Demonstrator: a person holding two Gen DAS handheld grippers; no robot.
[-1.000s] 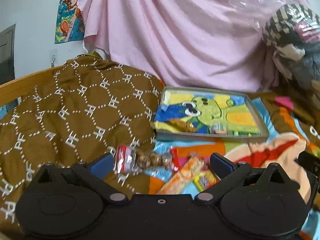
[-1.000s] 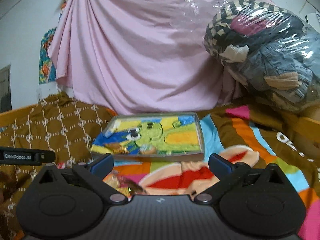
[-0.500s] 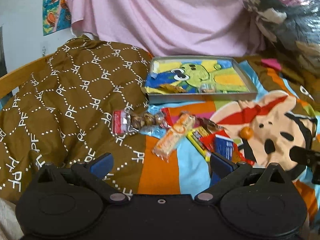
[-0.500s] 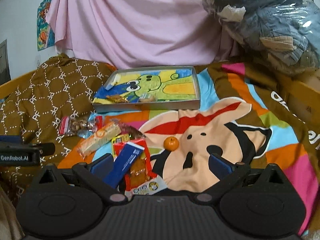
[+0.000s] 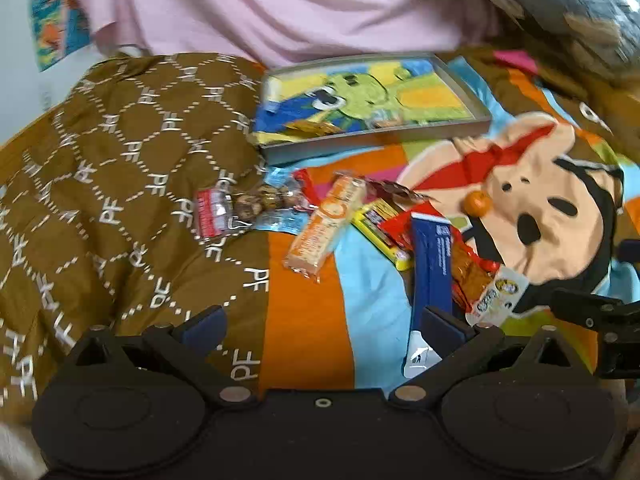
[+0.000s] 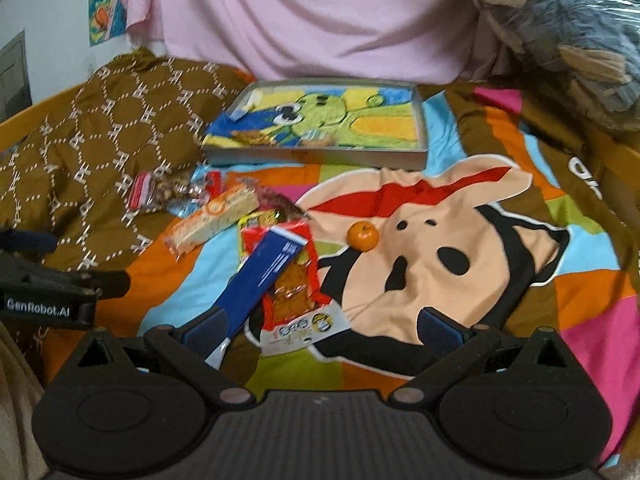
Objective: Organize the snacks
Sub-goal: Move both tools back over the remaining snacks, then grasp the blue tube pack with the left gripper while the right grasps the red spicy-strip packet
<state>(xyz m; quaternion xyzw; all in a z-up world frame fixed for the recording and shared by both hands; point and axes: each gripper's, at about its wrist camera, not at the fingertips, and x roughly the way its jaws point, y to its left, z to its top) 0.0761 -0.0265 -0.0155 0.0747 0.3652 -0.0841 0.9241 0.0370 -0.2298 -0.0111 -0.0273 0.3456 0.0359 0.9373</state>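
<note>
Snacks lie in a loose pile on the bed: a clear bag of nuts, a pale orange wafer bar, a long blue packet, a red-and-white snack bag and a small orange fruit. Behind them sits a shallow grey tray lined with a cartoon cloth, with a couple of small wrapped items inside. My left gripper and right gripper both stand open above the bed, holding nothing.
A brown patterned quilt is heaped on the left. A colourful cartoon blanket covers the bed. A plastic-wrapped bundle of clothes sits at the back right, and a pink sheet hangs behind.
Both views have tilted down and pulled back, so the snack pile and the orange fruit now show in full. Neither gripper has taken hold of anything.
</note>
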